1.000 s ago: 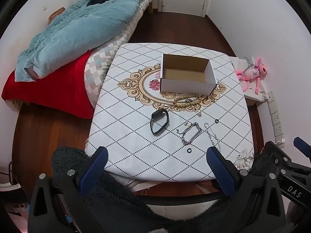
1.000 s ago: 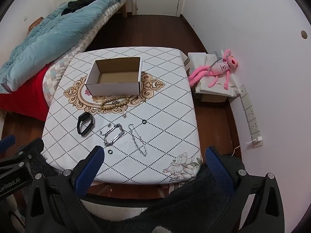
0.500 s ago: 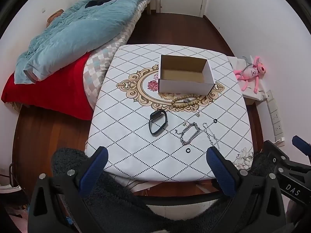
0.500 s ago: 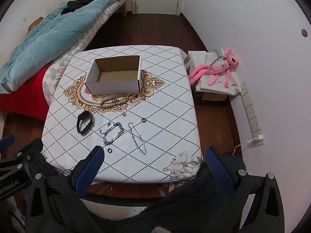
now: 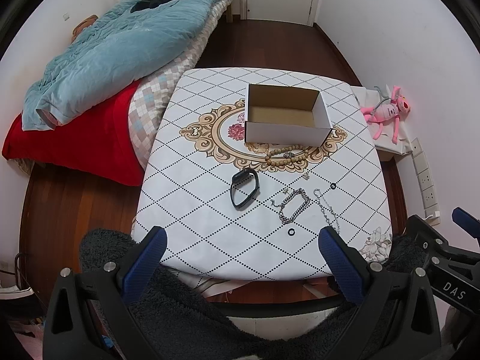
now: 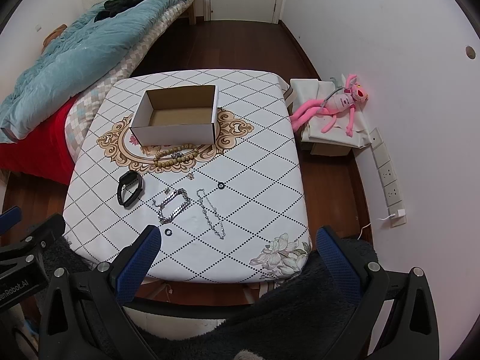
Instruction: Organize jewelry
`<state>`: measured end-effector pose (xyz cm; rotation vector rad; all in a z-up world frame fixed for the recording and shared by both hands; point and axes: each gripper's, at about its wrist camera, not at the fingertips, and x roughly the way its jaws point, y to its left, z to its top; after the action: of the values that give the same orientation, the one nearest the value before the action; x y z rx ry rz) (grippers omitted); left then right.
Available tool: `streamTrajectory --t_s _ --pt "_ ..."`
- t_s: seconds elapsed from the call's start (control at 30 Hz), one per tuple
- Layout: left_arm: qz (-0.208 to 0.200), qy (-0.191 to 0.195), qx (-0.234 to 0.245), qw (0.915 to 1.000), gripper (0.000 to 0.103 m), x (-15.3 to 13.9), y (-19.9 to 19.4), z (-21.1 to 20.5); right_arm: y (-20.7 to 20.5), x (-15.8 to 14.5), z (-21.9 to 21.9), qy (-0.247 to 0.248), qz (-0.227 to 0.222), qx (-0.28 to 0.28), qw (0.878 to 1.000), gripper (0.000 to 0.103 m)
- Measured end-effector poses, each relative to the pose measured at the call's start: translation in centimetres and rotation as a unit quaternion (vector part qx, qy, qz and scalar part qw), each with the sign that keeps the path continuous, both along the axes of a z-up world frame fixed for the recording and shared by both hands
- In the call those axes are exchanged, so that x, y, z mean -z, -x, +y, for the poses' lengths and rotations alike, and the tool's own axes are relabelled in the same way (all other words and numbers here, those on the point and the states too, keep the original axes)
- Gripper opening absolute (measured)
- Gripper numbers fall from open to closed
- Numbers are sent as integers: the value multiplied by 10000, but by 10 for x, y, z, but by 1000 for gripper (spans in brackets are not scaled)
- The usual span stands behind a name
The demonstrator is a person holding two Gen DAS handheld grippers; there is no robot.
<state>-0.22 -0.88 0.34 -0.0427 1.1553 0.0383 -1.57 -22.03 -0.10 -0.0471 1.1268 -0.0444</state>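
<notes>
We hold the left gripper [image 5: 240, 241] and the right gripper [image 6: 237, 240] above the table's [image 6: 264, 180] near edge, both spread wide and empty. We count one open cardboard box [image 6: 177, 117], one bead strand [image 6: 175, 156] touching its near wall, one black band [image 6: 129, 188], one chunky silver bracelet [image 6: 174, 205], one thin chain [image 6: 210, 213] and two small black rings [image 6: 168, 232]. The chain's long axis runs from near to far.
</notes>
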Motion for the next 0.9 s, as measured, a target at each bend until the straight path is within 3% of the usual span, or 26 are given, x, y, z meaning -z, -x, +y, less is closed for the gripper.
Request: streamTrajectory --t_s 0.9 --pt "-8 12 39 10000 103 1 1 -3 -2 -4 -1 2 -37 23 10000 103"
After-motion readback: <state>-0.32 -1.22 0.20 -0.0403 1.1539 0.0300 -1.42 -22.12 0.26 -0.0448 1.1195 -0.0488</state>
